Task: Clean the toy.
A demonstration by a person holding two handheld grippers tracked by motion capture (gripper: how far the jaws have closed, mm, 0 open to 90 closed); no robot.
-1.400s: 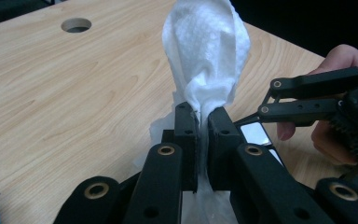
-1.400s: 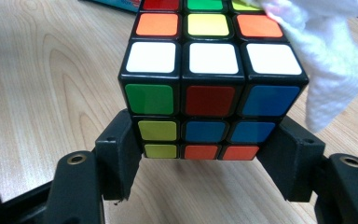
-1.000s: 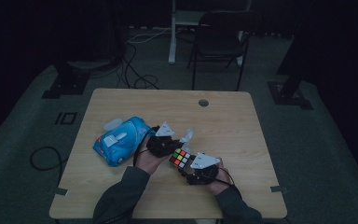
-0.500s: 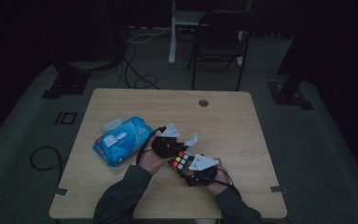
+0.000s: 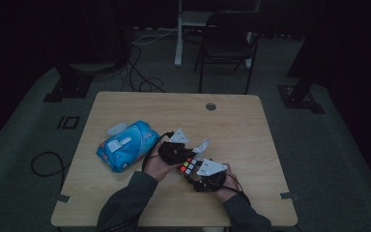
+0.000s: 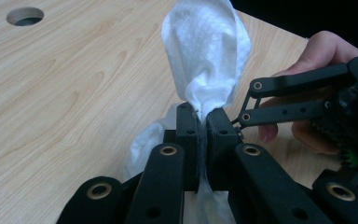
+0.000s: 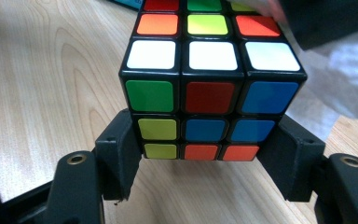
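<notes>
A light wooden table [image 5: 251,130] stands in a dark room, a chair [image 5: 227,43] at upper centre. Low centre, the left gripper [image 6: 203,119] fingers clamp a white wipe [image 6: 209,51]; the right gripper [image 7: 205,154] fingers clamp a colour cube [image 7: 209,79].

— What colours show on the Rubik's cube [image 7: 212,79]?
— Black frame; stickers in white, green, red, blue, yellow and orange.
— And the wipe [image 6: 209,60]?
— White, with a fine dimpled pattern.
— The rest?
— Blue wipes pack [image 5: 125,145], pale wood-grain table [image 5: 251,125], black grippers.
</notes>
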